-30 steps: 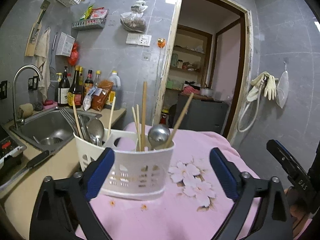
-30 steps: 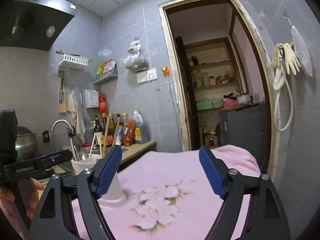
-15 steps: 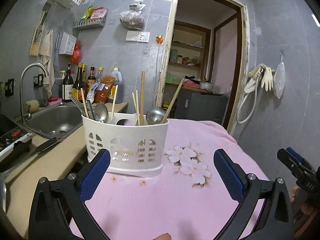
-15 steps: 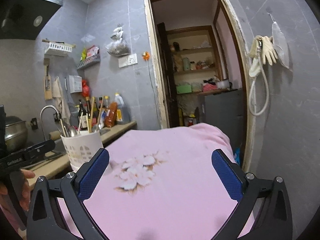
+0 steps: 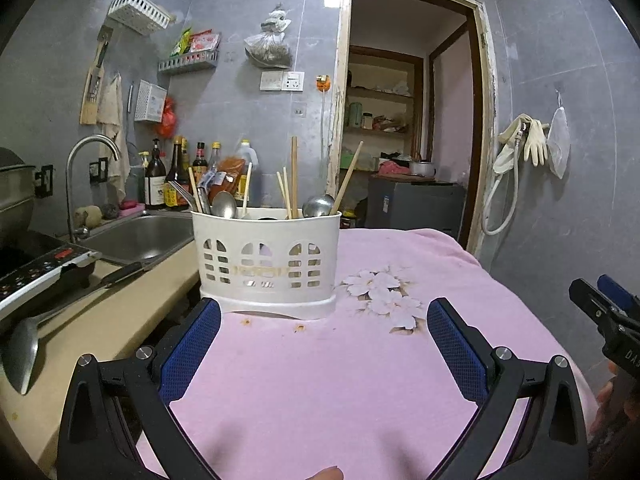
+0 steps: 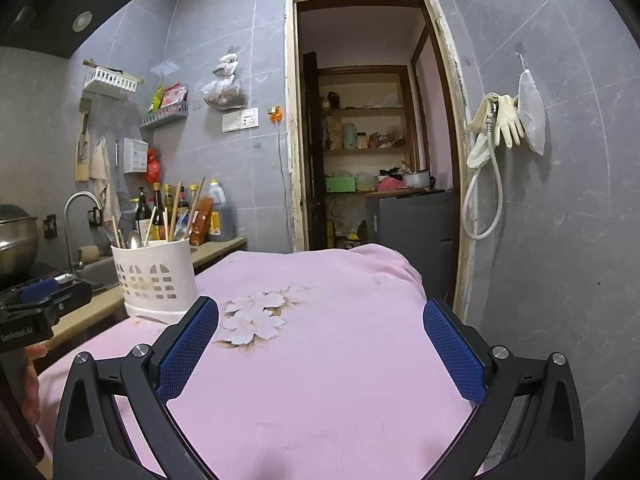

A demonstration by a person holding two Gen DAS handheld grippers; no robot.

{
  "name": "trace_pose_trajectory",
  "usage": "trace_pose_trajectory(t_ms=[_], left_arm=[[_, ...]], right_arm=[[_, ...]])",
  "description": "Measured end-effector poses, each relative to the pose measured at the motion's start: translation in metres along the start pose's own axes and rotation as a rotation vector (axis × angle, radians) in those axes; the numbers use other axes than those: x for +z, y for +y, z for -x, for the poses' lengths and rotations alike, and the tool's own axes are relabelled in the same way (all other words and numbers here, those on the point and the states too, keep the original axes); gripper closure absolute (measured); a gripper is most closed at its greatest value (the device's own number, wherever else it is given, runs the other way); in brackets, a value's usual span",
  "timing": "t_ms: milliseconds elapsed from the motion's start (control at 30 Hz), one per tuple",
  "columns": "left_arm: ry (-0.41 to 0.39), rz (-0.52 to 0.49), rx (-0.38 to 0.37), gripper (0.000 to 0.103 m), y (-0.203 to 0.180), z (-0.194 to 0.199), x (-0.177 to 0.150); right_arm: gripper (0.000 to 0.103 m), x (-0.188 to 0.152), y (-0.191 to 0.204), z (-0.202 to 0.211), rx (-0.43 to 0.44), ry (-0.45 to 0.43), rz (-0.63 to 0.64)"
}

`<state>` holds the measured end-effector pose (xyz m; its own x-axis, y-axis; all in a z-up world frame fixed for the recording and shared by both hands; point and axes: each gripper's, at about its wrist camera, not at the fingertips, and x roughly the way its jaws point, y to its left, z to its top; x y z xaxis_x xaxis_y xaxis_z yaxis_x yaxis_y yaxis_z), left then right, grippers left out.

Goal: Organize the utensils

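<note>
A white slotted utensil caddy (image 5: 266, 262) stands on the pink flowered cloth (image 5: 360, 360), holding chopsticks (image 5: 294, 178), spoons (image 5: 224, 205) and a fork (image 5: 180, 194). My left gripper (image 5: 320, 344) is open, a short way in front of the caddy, nothing between its blue pads (image 5: 188, 354). In the right wrist view the caddy (image 6: 154, 276) sits at the left, beyond my open right gripper (image 6: 320, 344), which is empty over the cloth (image 6: 320, 360). The right gripper's tip (image 5: 600, 312) shows at the left view's right edge.
To the left runs a beige counter (image 5: 80, 332) with a ladle (image 5: 22, 354), a knife (image 5: 120, 274), an induction hob (image 5: 36, 270) and a sink (image 5: 140, 236) with a tap. Bottles (image 5: 176, 176) line the wall. An open doorway (image 5: 408, 132) lies behind the table.
Both grippers have drawn back from the caddy, which now sits farther off and lower in each view. The right gripper's jaws have spread wider.
</note>
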<state>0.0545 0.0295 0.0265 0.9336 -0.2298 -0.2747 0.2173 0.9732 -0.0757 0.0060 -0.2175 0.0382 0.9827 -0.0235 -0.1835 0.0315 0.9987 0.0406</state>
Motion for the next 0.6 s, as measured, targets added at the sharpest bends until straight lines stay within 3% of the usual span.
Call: trace_pose_trajectory(t_ms=[600], left_arm=[[-0.019, -0.005, 0.04, 0.002, -0.001, 0.0017, -0.0054]], right_arm=[[0.0, -0.0045, 0.0012, 0.0034, -0.032, -0.009, 0.011]])
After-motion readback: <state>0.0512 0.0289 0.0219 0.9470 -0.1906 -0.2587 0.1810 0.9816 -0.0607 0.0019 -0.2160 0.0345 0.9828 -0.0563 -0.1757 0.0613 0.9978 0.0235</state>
